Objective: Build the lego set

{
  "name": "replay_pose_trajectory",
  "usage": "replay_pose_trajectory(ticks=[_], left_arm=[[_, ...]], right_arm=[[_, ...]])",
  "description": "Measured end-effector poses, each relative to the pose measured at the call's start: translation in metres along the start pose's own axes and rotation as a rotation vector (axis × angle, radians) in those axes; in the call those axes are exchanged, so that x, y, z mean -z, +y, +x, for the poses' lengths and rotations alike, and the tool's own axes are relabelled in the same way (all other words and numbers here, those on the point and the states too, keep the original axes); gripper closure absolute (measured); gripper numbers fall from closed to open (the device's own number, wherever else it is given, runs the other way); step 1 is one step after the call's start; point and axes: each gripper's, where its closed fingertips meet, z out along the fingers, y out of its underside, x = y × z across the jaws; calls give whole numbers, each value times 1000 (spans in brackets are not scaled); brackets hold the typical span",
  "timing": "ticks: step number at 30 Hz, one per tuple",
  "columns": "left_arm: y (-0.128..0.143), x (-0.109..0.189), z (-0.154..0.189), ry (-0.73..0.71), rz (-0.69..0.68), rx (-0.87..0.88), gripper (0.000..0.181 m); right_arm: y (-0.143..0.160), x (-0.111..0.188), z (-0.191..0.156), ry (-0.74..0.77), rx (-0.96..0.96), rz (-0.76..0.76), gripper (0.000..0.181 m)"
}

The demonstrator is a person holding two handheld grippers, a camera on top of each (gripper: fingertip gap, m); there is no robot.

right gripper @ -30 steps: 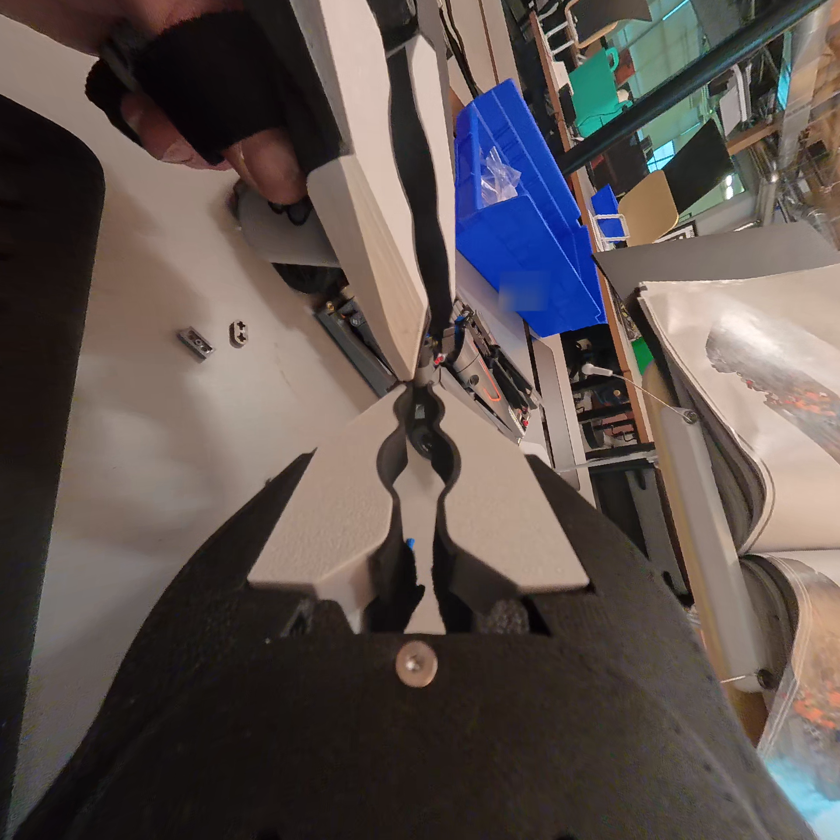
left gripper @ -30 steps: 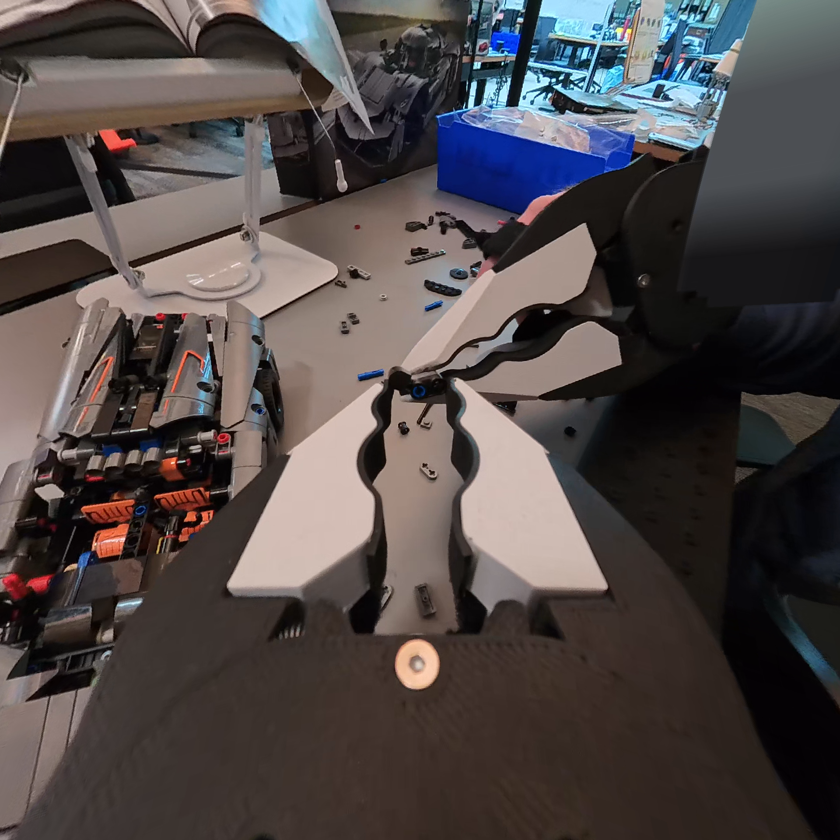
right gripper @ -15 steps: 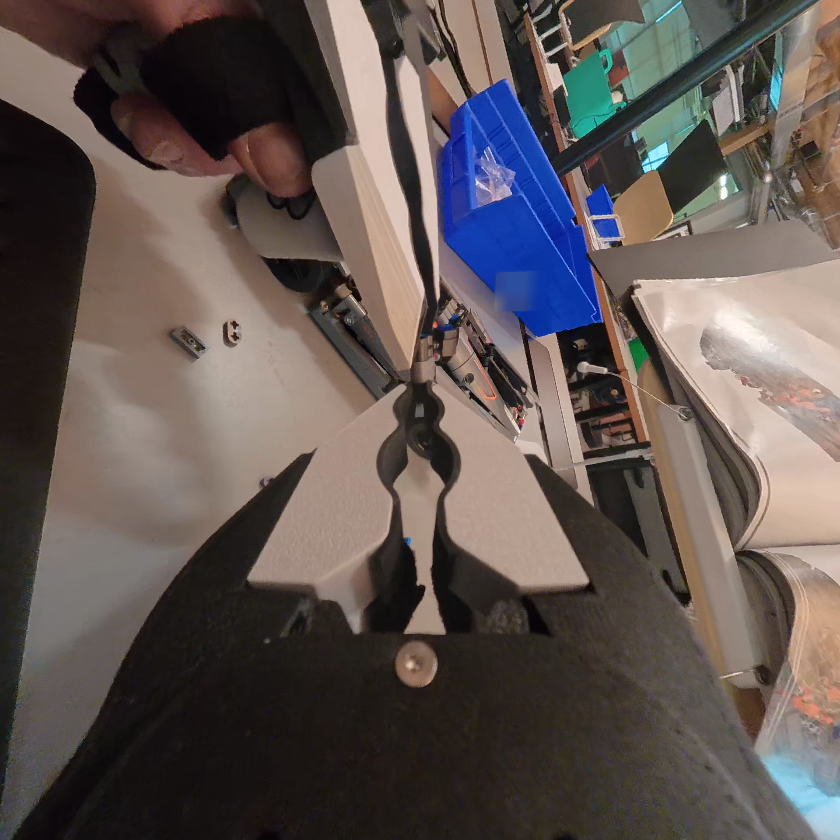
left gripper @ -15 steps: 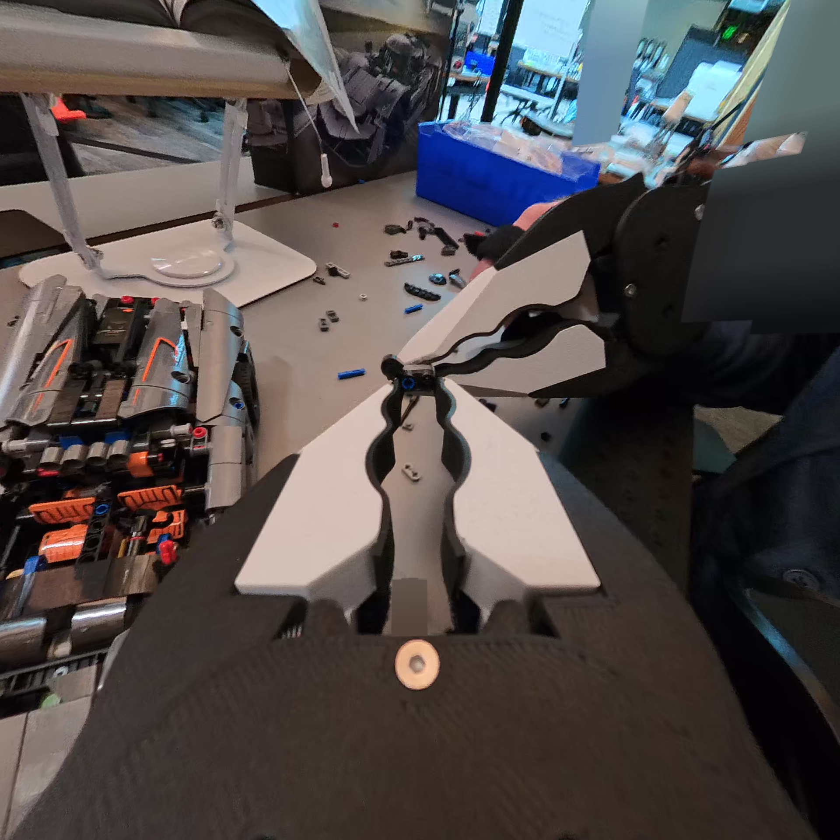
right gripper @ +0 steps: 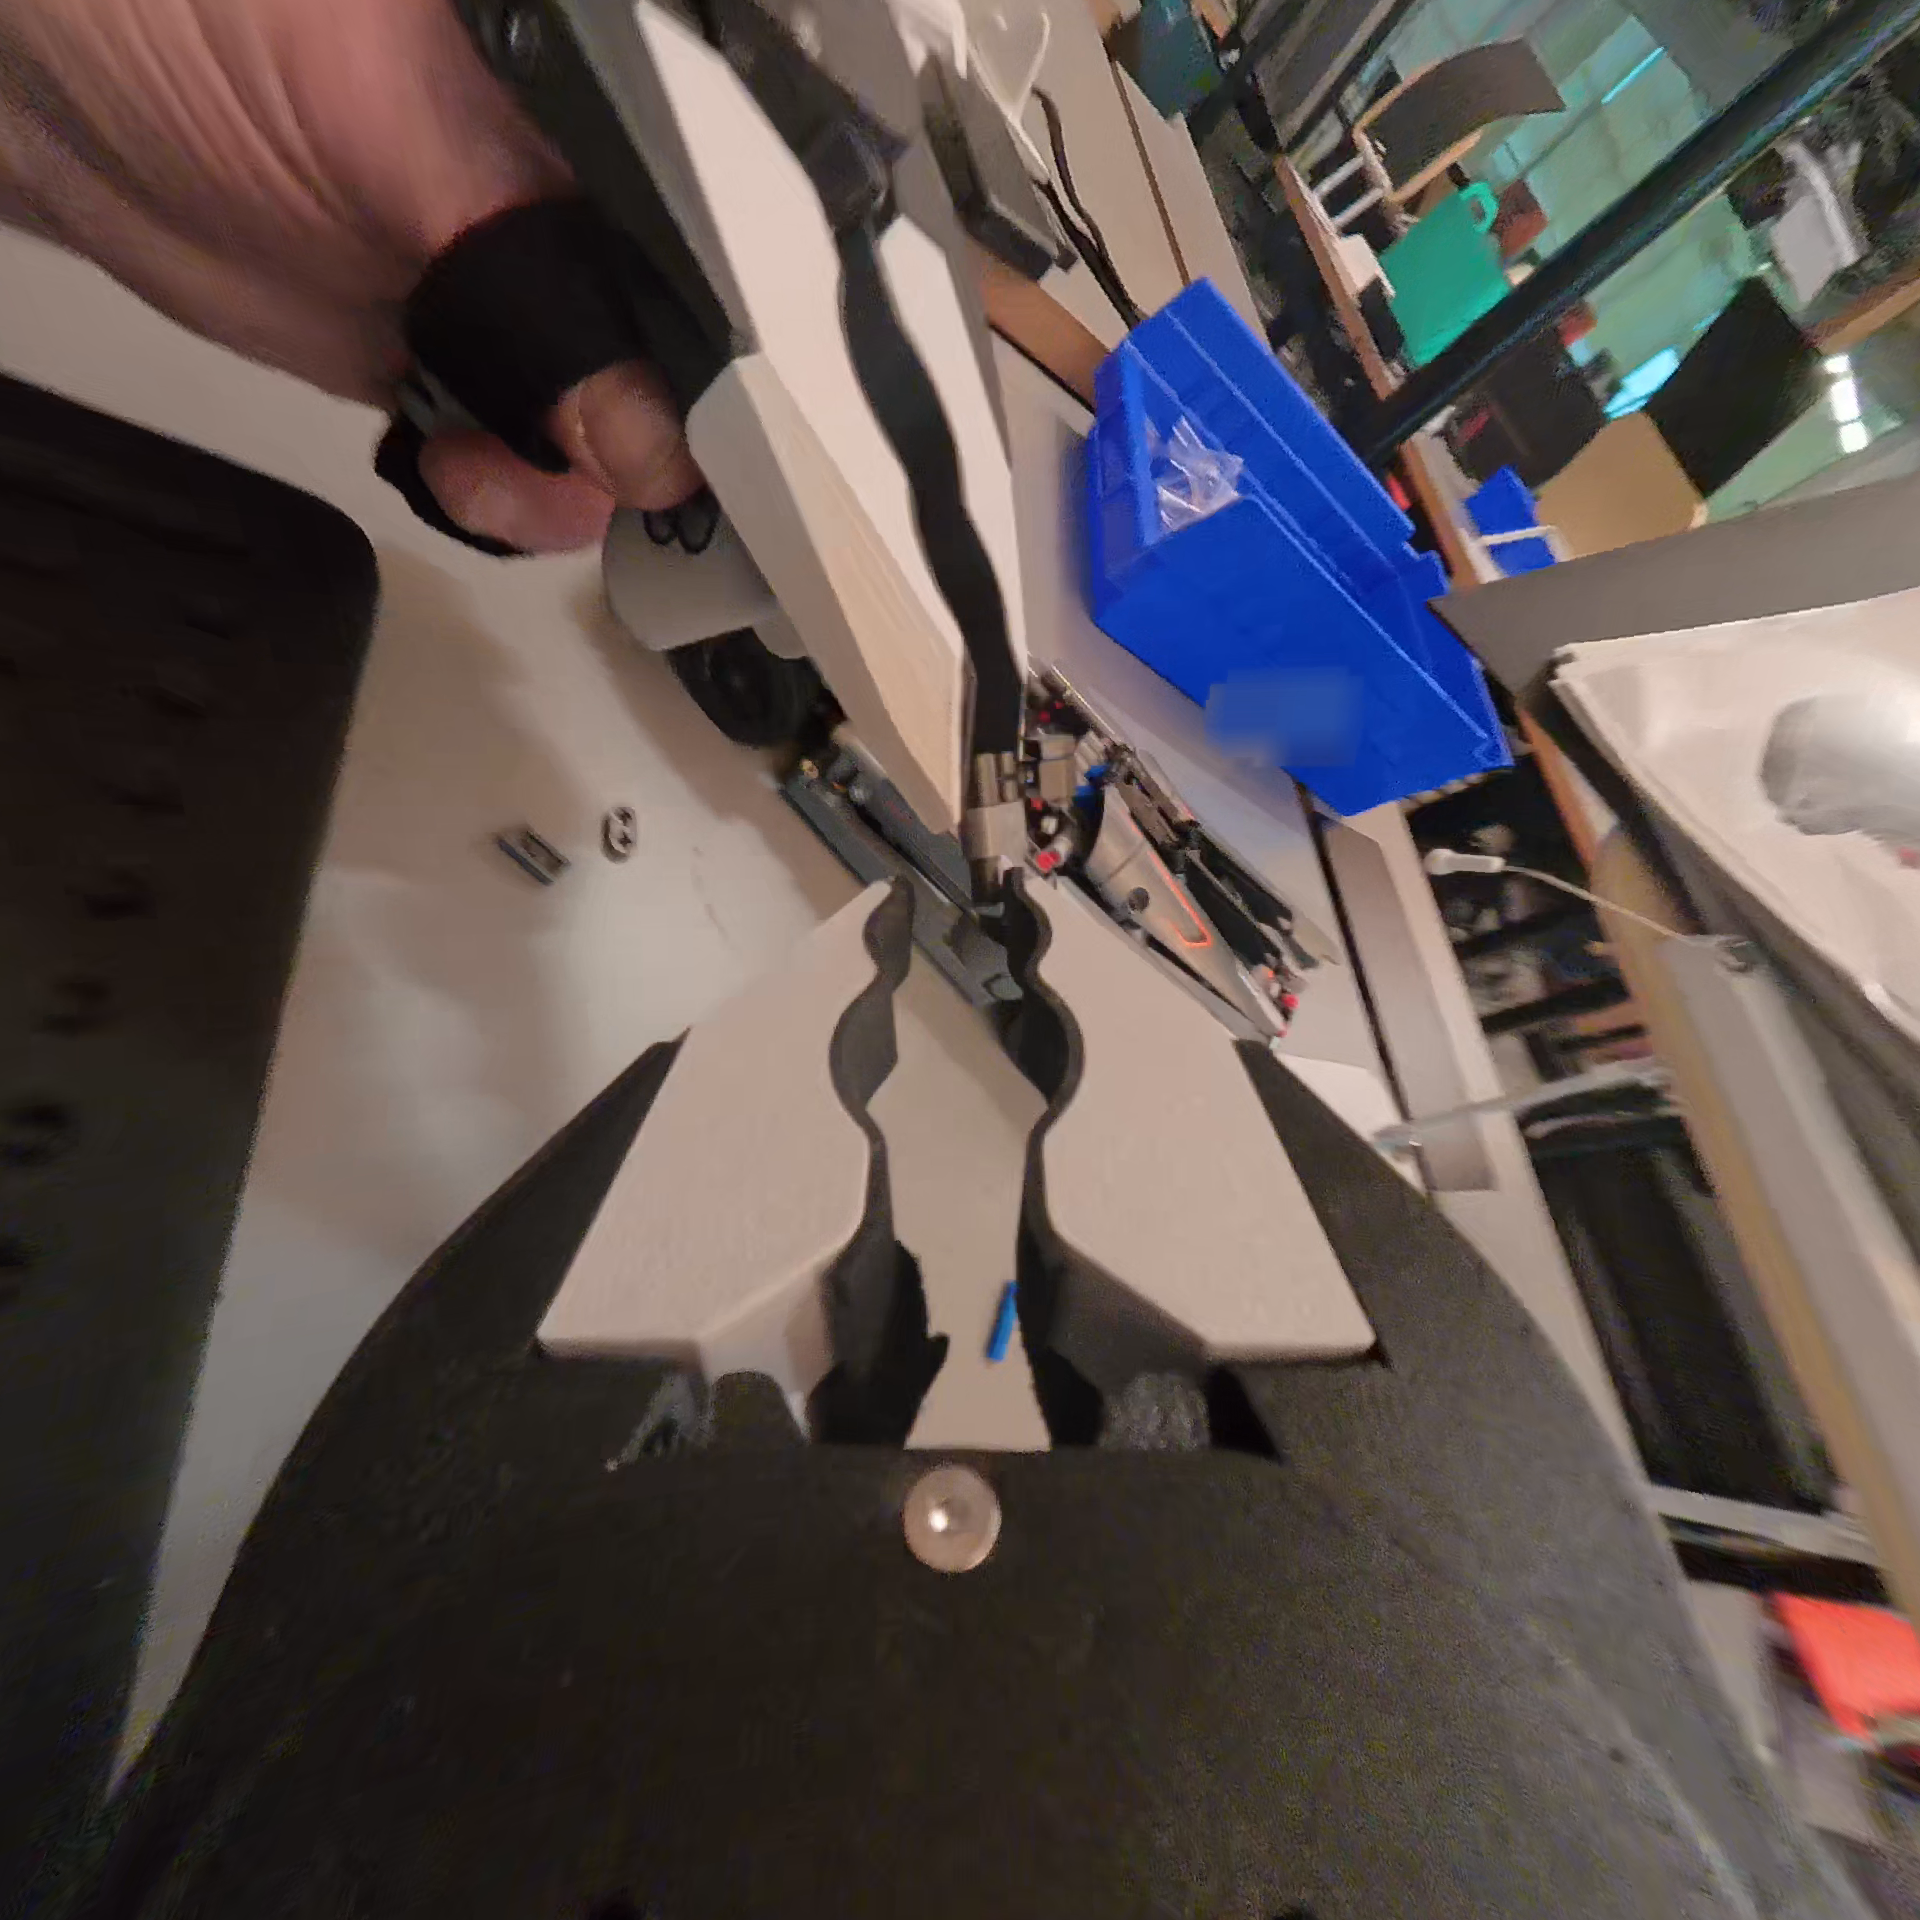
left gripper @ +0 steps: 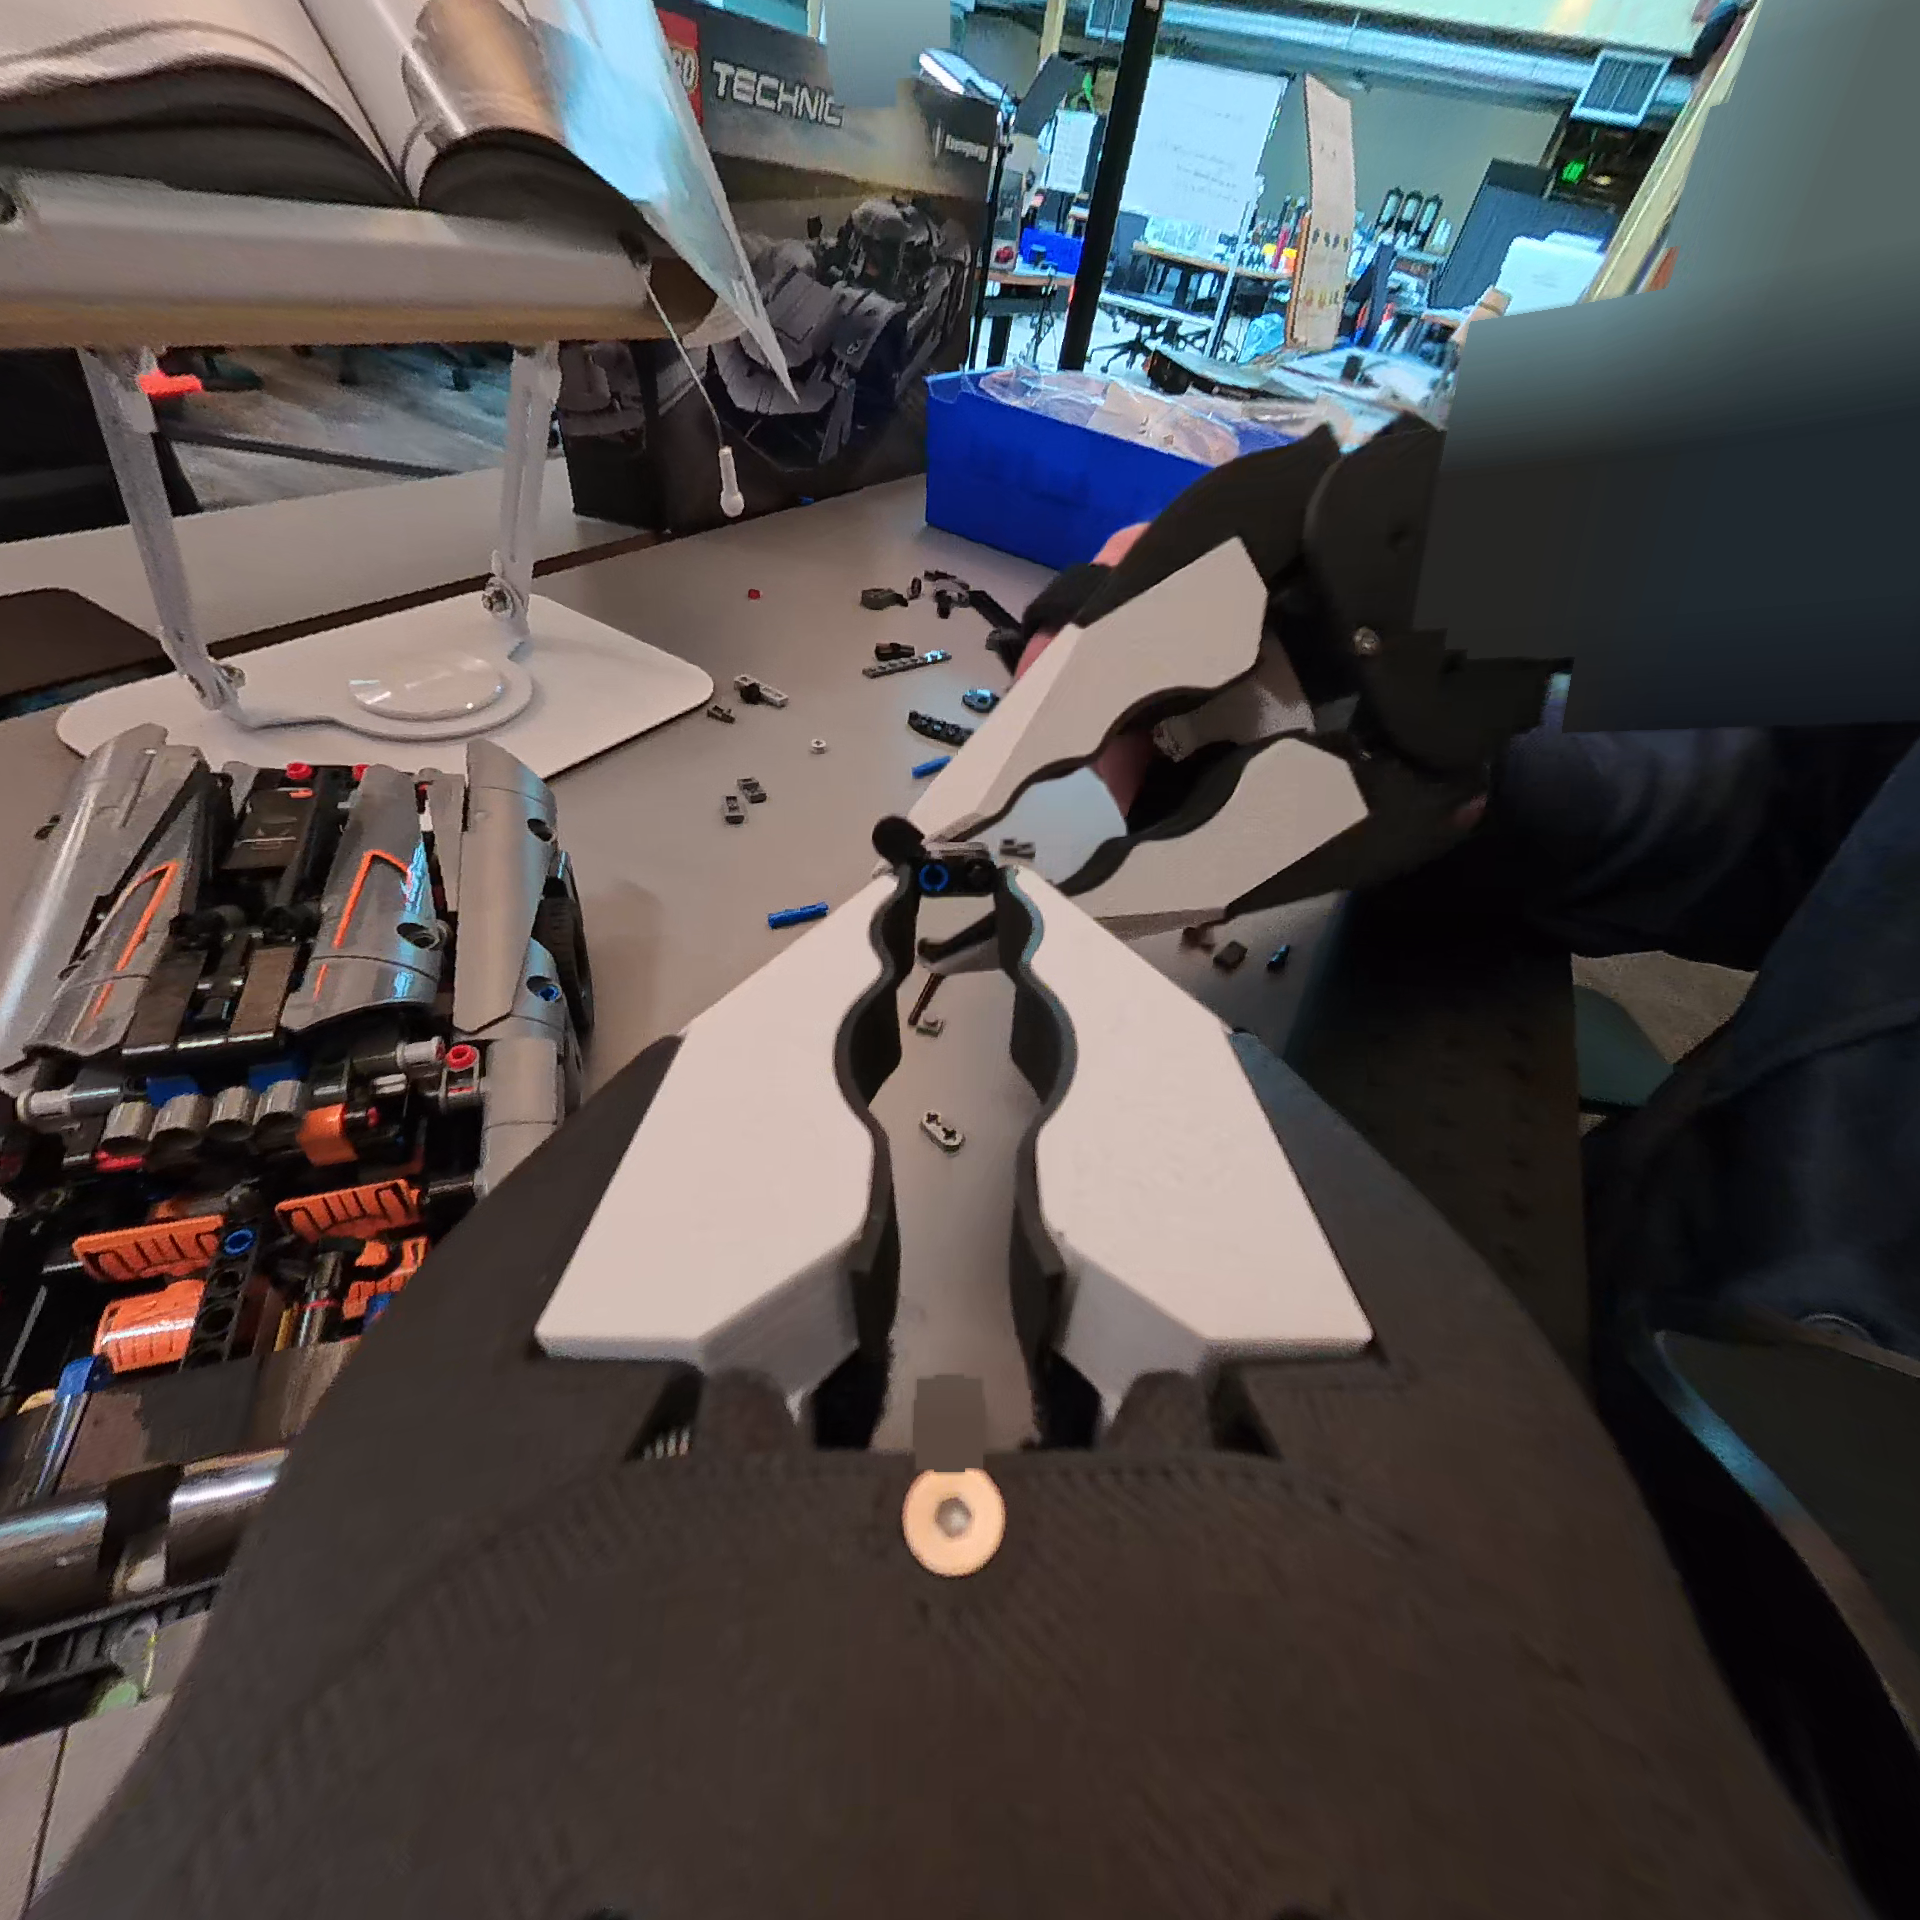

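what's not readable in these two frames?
- Small black piece: left wrist view shows it pinched in the left gripper; its shape is too small to tell.
- Right gripper: fingertips apart in its own view; contact with the piece is hidden behind the left gripper's fingers.
- Lego car: cut off by the left edge.
- Right wrist view: motion-blurred, loose parts unclear.

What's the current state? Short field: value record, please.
left gripper: shut on piece, small and black with a blue pin
right gripper: open, empty, tips by the piece
car model: grey and orange, part-built, on table to the left
loose parts: scattered mid-table
bin: blue, far side
manual: open on stand
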Motion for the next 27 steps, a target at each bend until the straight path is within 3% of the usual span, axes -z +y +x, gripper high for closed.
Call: replay_pose_trajectory(ticks=[7, 18, 27], left_arm=[[-2, -1, 9, 64, 31, -34, 169], [4, 0, 26, 185, 26, -78, 169], [9, -2, 25, 167, -7, -99, 169]], right_arm=[[-20, 17, -2, -271, -335, 237, 160], [-20, 30, -14, -421, -332, 282, 169], [-15, 28, -18, -428, -314, 235, 170]])
